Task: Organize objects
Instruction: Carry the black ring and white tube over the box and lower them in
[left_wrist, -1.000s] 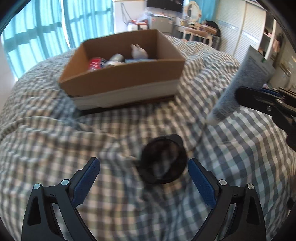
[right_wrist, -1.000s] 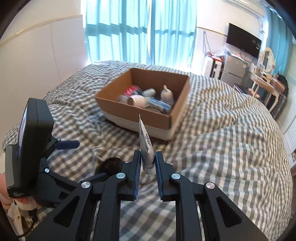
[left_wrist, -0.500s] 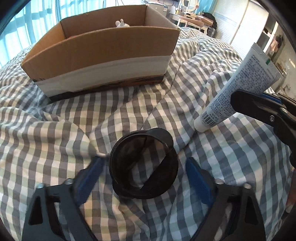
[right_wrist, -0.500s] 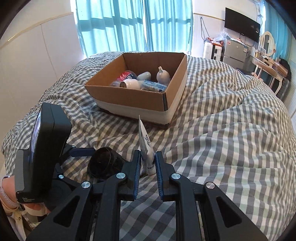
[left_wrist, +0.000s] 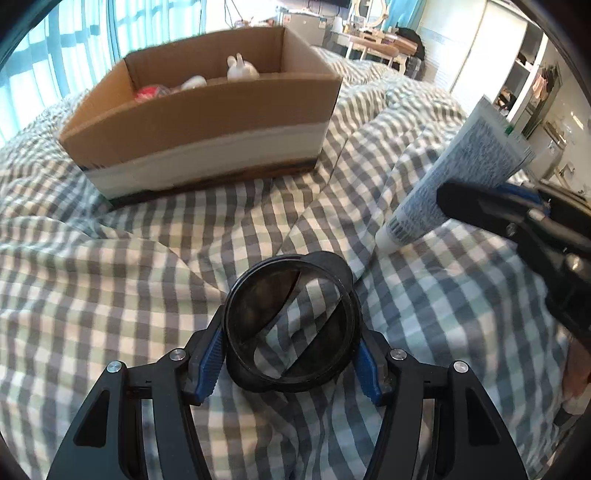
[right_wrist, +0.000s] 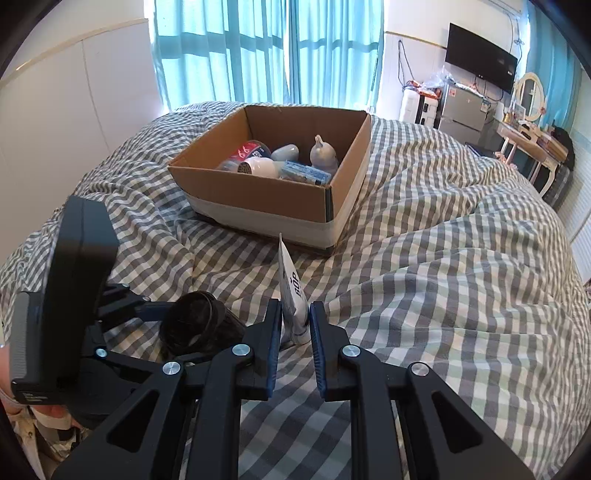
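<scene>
My left gripper is shut on a black round cup-like container, its blue pads on both sides; it also shows in the right wrist view. My right gripper is shut on a white tube, held cap down over the checked bedspread; the tube also shows in the left wrist view. A brown cardboard box stands ahead on the bed and holds several bottles and a white figurine.
The grey-and-white checked bedspread is rumpled with folds around the box. Teal curtains hang behind the bed. A television, a fridge and a small desk stand at the far right. A white wall panel runs along the left.
My left gripper has moved forward around the black container and closed on it. My right gripper has kept its hold on the tube and drifted a little.
</scene>
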